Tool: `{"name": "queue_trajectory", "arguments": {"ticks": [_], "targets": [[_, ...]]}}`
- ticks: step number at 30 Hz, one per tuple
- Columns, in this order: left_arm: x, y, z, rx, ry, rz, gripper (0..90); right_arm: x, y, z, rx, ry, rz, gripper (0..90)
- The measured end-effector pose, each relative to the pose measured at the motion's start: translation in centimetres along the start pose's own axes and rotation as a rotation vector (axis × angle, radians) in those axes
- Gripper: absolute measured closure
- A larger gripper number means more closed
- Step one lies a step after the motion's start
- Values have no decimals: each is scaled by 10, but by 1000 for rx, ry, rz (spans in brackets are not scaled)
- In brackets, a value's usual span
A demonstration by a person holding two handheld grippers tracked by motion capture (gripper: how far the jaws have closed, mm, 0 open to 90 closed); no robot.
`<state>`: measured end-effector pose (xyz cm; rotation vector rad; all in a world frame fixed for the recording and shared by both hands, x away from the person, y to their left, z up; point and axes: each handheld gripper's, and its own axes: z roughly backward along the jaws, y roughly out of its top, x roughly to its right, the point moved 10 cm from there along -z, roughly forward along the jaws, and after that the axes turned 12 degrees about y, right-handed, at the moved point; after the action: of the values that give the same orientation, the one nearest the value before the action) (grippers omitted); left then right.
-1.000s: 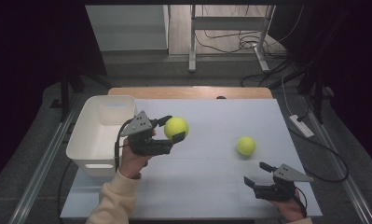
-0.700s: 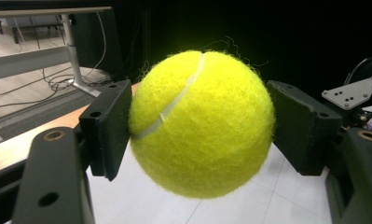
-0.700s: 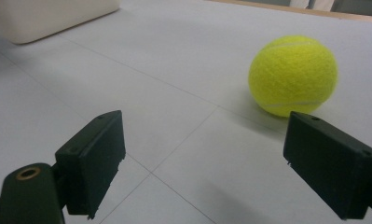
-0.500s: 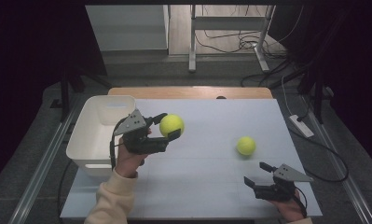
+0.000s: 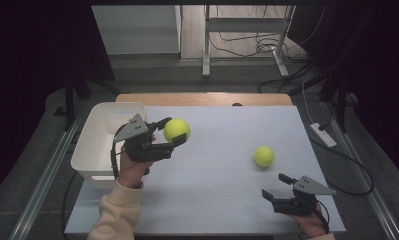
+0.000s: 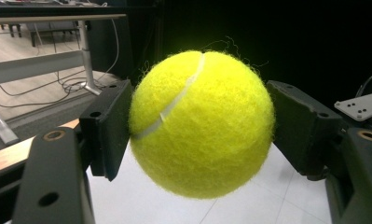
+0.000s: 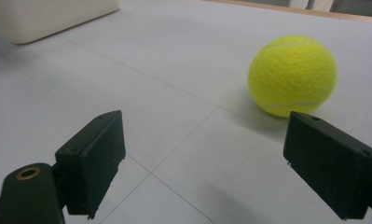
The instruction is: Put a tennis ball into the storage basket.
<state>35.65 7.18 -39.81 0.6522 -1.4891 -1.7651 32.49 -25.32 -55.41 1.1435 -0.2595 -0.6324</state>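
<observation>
My left gripper (image 5: 173, 131) is shut on a yellow tennis ball (image 5: 177, 129) and holds it in the air just right of the white bin (image 5: 89, 150). In the left gripper view both black pads press on the sides of that ball (image 6: 201, 123). A second tennis ball (image 5: 263, 156) lies on the white table (image 5: 212, 195) toward the right. My right gripper (image 5: 275, 187) rests low near the front right edge, jaws open and bare, with that ball (image 7: 292, 75) a short way ahead of its pads.
The white bin stands at the table's left side, its corner (image 7: 48, 16) seen far off in the right gripper view. A wooden strip (image 5: 202, 99) runs along the table's far edge. Desk legs and cables (image 5: 247, 45) lie on the floor beyond.
The left gripper with its ball has drifted slightly left, toward the bin. The right gripper and the loose ball have stayed where they were.
</observation>
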Motion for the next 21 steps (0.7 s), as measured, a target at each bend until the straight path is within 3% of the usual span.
{"name": "queue_trajectory", "arguments": {"ticks": [11,21], "targets": [[-12,5,3,3,34,17,275,0,2,1,9,-3,-3,128],[-30,6,9,-18,89,29,274,-1,2,0,8,3,-2,127]]}}
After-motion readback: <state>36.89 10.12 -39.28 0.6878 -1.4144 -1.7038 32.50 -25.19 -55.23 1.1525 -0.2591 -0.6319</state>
